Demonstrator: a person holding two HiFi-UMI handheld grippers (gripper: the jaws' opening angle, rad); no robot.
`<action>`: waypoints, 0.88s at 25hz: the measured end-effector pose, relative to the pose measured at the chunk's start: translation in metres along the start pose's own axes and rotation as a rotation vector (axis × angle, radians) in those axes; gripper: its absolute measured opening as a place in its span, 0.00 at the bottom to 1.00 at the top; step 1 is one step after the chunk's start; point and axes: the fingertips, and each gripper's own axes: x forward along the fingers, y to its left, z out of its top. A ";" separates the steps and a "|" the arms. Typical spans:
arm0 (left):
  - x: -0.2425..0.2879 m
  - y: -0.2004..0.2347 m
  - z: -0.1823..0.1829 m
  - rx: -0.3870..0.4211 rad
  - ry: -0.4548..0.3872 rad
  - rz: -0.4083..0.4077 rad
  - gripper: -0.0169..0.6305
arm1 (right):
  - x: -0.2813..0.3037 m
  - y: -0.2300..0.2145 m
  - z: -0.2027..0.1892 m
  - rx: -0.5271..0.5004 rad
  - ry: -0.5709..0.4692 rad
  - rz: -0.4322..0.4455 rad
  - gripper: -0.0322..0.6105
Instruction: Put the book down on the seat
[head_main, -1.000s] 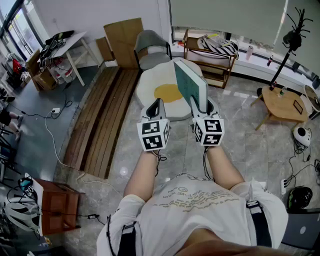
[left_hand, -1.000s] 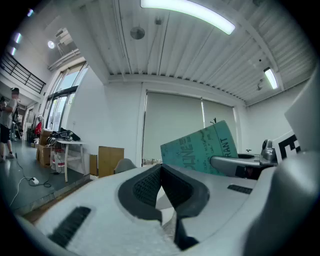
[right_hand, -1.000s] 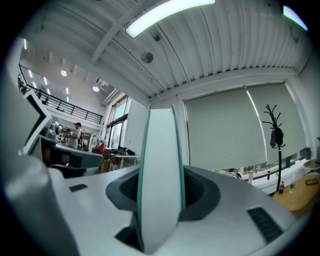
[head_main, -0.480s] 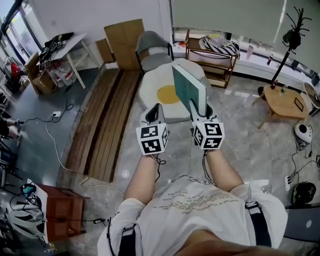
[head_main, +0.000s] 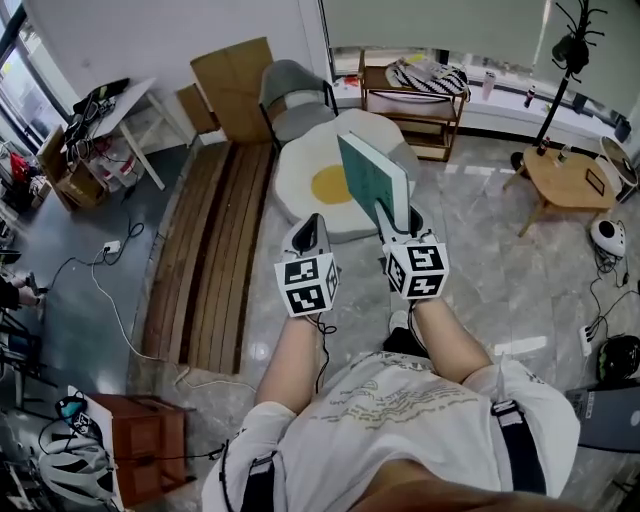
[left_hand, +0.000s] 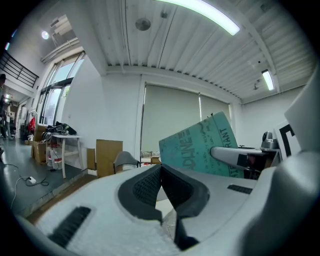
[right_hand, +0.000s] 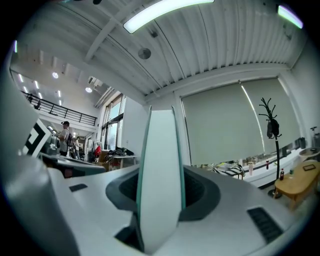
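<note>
Marble floor (head_main: 480, 260), wooden planks (head_main: 210, 250) laid along it to my left. Ahead of me is an egg-shaped cushion (head_main: 300, 190) on the floor, with a grey chair (head_main: 298, 95) just behind it. I cannot tell which of the two is the seat meant; the cushion is the nearer.

Book (head_main: 372, 180): green cover, held by its lower edge in my right gripper (head_main: 397, 215), standing nearly upright with the cover facing my left. The right gripper view looks straight at its pale page edge, pressed between the two jaws. The jaws are held partly apart by the book's thickness, and the grip is firm.

Left gripper (head_main: 310, 225): jaws brought together, nothing between them. It is level with the right one and takes no part in the hold.

Change over the last second:
- The room has slid a little in the head view, and a dark shoe (head_main: 405, 340) now shows under my right forearm. I read this as a step toward the cushion.
- The book keeps the same tilt, and the right jaws have not shifted on it.

Meaning for the task: the carry is not finished. The book is in the air, over the cushion's near edge as the head view shows it, and touches no seat. Remaining steps are to close in, lower it, tip it flat and then release.
</note>
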 end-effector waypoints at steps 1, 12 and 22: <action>0.003 0.001 -0.001 -0.004 0.005 -0.003 0.06 | 0.002 0.000 -0.001 0.001 0.000 -0.002 0.31; 0.055 0.025 0.011 0.022 -0.005 0.054 0.06 | 0.065 -0.021 -0.005 0.018 0.010 0.036 0.31; 0.123 0.046 0.040 0.056 -0.027 0.140 0.06 | 0.141 -0.059 0.011 0.012 -0.019 0.097 0.31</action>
